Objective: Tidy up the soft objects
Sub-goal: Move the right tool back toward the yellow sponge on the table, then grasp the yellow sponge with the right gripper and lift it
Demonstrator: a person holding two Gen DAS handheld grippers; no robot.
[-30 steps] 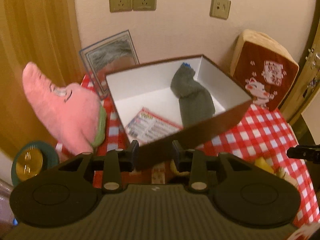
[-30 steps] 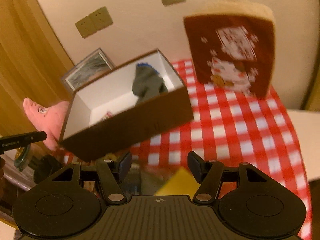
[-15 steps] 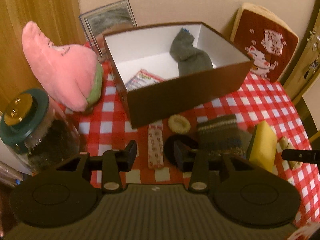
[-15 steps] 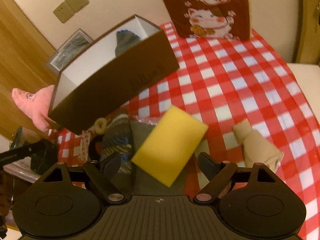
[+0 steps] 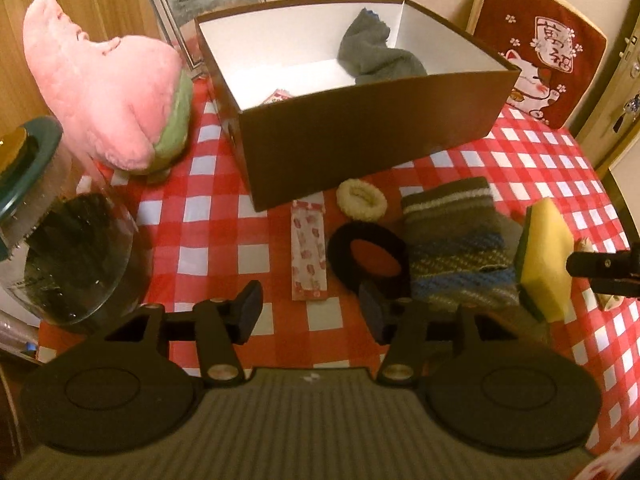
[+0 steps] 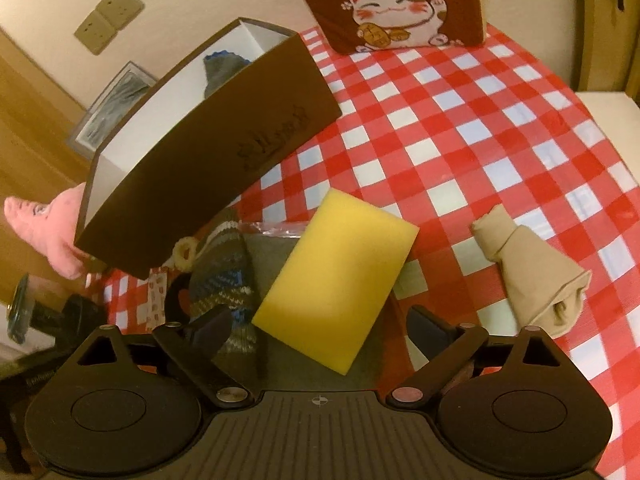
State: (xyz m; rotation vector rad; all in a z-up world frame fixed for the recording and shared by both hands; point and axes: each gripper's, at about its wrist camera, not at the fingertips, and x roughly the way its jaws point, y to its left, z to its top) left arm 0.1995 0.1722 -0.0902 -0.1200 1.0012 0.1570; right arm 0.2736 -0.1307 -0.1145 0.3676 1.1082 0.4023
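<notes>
While both of your tools hover over the checked worktop (image 5: 224,236) with nothing gripped, most of the soft things are not yet in the brown box (image 5: 360,152); only a grey sock (image 5: 376,56) lies in its far corner. Starting at your left tool (image 5: 310,308), its jaws are opening and nothing sits between them; a glass jar (image 5: 68,248) stands close on its left, and a sideways swing would likely knock it. Straight ahead of that tool lies a flat printed packet (image 5: 307,252), and just off its right finger a black ring-shaped band (image 5: 368,256), with a cream scrunchie (image 5: 361,200) beyond it near the box wall. Closing too early could pinch the packet instead of the band, I think. Further right, a striped knitted sock (image 5: 456,240) lies under one edge of the yellow sponge (image 6: 336,280), which is propped at a tilt. Your right tool (image 6: 320,330) has its jaws opening wide with the sponge just ahead of them, untouched. Coming down off-centre could tip the sponge flat or drag the sock along with it. Off that tool's right side rests a folded beige cloth (image 6: 528,268), well clear. Your two tools are near each other, so crossing reaches may collide.
</notes>
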